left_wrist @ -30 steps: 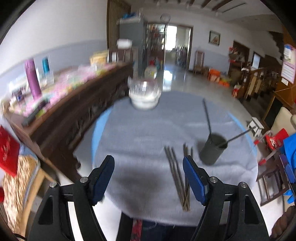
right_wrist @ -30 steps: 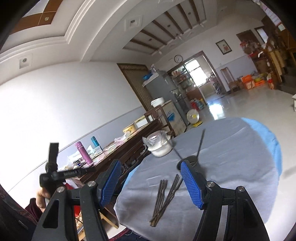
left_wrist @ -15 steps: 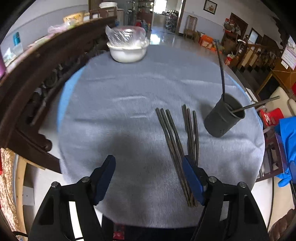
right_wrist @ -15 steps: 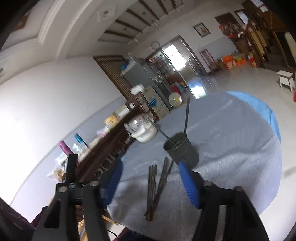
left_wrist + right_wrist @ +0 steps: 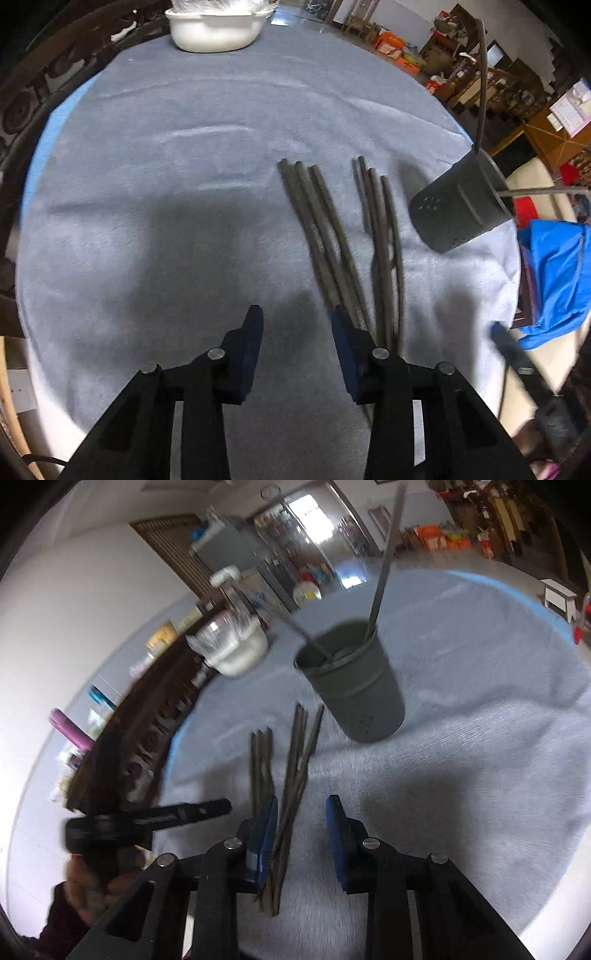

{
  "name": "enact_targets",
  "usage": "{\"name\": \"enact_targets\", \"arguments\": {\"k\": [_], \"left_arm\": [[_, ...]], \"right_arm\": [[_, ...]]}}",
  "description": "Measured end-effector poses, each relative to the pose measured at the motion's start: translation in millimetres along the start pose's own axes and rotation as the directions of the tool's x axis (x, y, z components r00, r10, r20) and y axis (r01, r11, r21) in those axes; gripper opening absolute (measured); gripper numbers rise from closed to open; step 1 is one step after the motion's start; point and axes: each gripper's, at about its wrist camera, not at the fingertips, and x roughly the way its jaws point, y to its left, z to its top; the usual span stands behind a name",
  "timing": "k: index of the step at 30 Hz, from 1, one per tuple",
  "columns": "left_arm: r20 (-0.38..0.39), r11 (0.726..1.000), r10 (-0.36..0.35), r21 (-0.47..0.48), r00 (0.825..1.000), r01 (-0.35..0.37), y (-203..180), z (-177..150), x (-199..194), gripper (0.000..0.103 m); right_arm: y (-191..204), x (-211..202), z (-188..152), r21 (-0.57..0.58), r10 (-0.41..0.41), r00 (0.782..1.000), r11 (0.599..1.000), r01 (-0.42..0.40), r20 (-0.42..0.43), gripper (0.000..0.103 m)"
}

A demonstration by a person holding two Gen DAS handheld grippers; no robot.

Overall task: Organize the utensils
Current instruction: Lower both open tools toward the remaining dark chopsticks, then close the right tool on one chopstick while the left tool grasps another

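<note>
Two bundles of dark chopsticks lie side by side on the grey tablecloth: a left bundle (image 5: 321, 229) and a right bundle (image 5: 384, 229). A dark grey holder cup (image 5: 458, 206) with two long utensils in it stands to their right. My left gripper (image 5: 297, 319) hovers low over the cloth, its jaws closing with nothing between them; the left bundle's near ends run under its right finger. My right gripper (image 5: 302, 805) is also closing. One chopstick bundle (image 5: 295, 775) lies between its jaws next to the left pad (image 5: 267, 823), and the right pad stands clear of it. The holder cup (image 5: 351, 686) stands just beyond.
A white bowl (image 5: 218, 26) covered in plastic wrap sits at the table's far edge. A dark wooden sideboard (image 5: 147, 731) with bottles runs along the left. A hand holds the left gripper (image 5: 147, 819) at the table's near left. A blue cloth (image 5: 554, 273) hangs off to the right.
Both grippers have sunk toward the table and tipped downward, coming close over the chopsticks. Both pairs of jaws have narrowed. The chopsticks and holder have not moved.
</note>
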Motion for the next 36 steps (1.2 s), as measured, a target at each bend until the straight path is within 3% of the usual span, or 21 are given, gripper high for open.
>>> {"name": "enact_targets", "arguments": {"k": [6,12,16,20,23,29,34,36], "left_arm": [[-0.017,1.000,-0.014,-0.002,1.000,0.014,-2,3,12,0.040],[-0.037,1.000,-0.008,-0.016,0.999,0.008,-1,5,25,0.040],[-0.039,1.000,0.005,-0.006,0.999,-0.005,-1,6,26,0.038],[-0.044,0.996,0.079,0.053,0.996,-0.077,-4,5,27,0.013],[-0.056,0.993,0.089,0.082,0.994,-0.085,-1,7,26,0.008],[-0.099,1.000,-0.005,0.019,0.995,0.007,12,16,16,0.008],[-0.062,1.000,-0.016,0.025,0.998,0.018,1,22,10,0.012],[-0.068,1.000,0.002,0.028,0.998,0.000,-2,26,16,0.019]], "right_arm": [[4,46,4,0.025,0.011,0.998,1.000,-0.010,-0.060,0.030],[5,64,8,0.043,-0.005,0.994,0.999,0.009,-0.106,0.029],[9,78,5,0.046,0.000,0.988,0.999,0.007,-0.157,0.024],[7,79,1,0.046,0.002,0.984,0.999,0.006,-0.176,0.014],[1,74,1,0.052,-0.010,0.984,0.998,0.019,-0.181,0.009],[-14,64,4,0.067,-0.025,0.982,0.997,0.038,-0.186,0.009],[-24,62,1,0.123,0.019,0.982,0.992,0.004,-0.188,0.009],[-24,61,0,0.127,0.029,0.982,0.992,-0.005,-0.186,0.009]]}}
